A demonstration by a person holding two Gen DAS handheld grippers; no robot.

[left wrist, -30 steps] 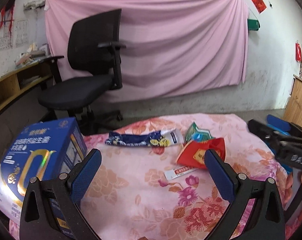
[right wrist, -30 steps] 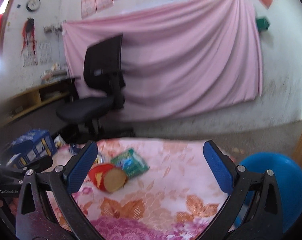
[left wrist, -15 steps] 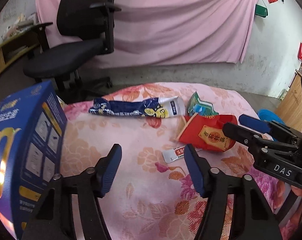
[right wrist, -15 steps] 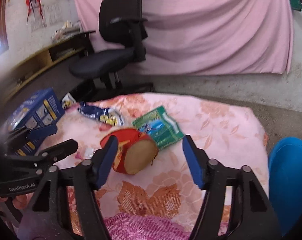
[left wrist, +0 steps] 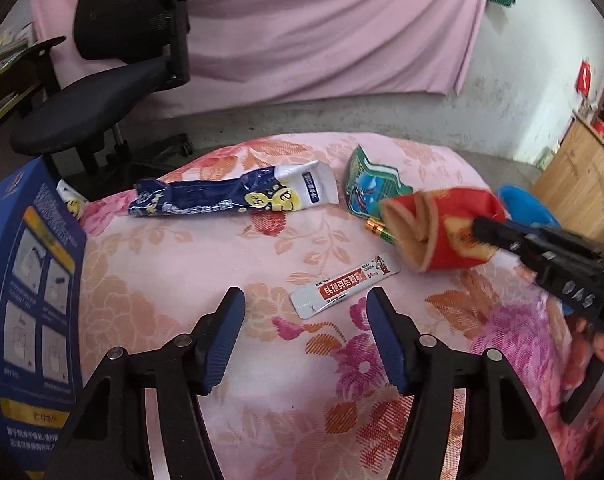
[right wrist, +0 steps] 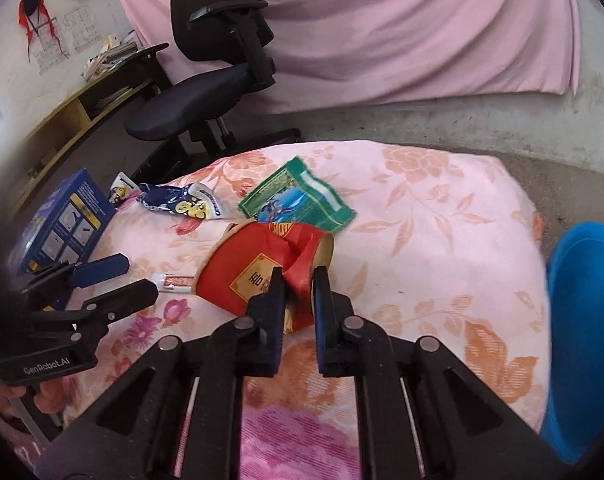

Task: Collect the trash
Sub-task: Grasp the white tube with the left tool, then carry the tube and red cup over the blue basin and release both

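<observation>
Collecting trash off the floral cloth [left wrist: 206,264]. Left gripper [left wrist: 306,314]: half open, empty, just above the white-and-red sachet [left wrist: 344,288]. Right gripper [right wrist: 299,280]: just clamped on the crushed red paper cup [right wrist: 246,268]. Next, probably: carry to the blue bin [right wrist: 582,320].

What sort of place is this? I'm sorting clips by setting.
Probably a plain home room or small home office. A black office chair stands on bare concrete floor, a pink sheet hangs on a rough white wall, and litter lies on a table under a floral cloth.
</observation>
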